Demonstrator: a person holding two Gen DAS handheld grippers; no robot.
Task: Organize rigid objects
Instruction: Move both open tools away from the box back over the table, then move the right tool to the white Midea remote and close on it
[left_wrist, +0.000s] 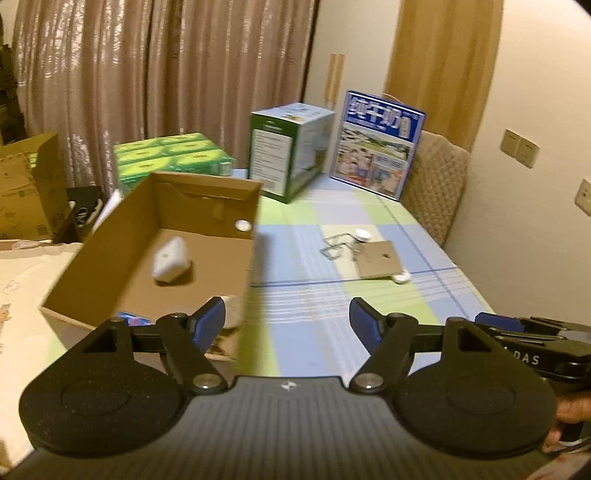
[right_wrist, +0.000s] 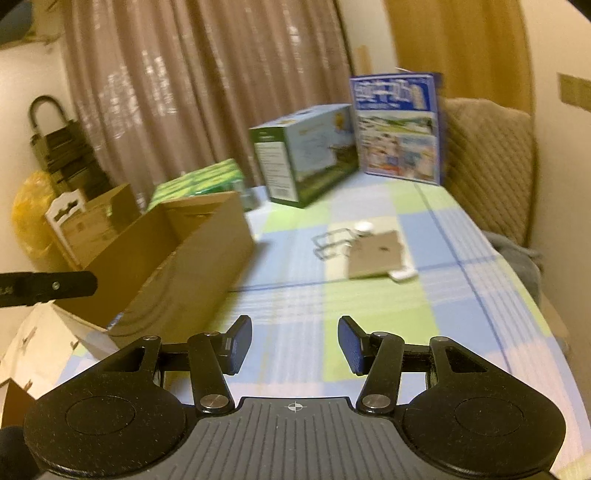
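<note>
Right of the cardboard box (left_wrist: 207, 206), small items (right_wrist: 373, 254) wait. Both the left gripper (left_wrist: 287, 325) and right gripper (right_wrist: 294, 347) are wide open, empty. I'd grab one squarely.

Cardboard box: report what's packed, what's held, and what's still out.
Done: a white case lies inside the cardboard box. In hand: nothing; the left claw and right claw are both open and empty. Left: the flat tan card, wire clips and small white pieces on the tablecloth.
</note>
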